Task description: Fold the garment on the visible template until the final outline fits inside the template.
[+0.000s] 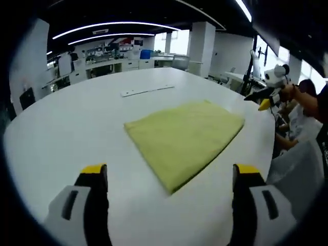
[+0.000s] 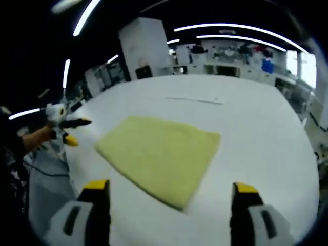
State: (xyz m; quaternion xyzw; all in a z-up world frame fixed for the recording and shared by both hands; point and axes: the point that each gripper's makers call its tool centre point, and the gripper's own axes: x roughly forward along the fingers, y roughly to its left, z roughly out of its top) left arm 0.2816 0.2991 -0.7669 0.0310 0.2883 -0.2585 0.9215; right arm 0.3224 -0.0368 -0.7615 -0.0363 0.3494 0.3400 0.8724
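Both tools, left [image 1: 168, 177] and right [image 2: 169, 192], jaws apart (empty), folded yellow garment [image 1: 185, 139] just ahead on white table [image 1: 77, 118].

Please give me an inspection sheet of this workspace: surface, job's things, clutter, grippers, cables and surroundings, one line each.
Surface: white table, round-edged.
Job's things: yellow-green garment, folded flat into a rough rectangle; no template outline can be made out.
Clutter: thin white strip lying beyond the garment, apart from it.
Grippers: left gripper and right gripper both open, above the table, holding nothing.
Cables: dark cable beside the table edge.
Surroundings: open lab with white pillar, ceiling light strips, benches behind.
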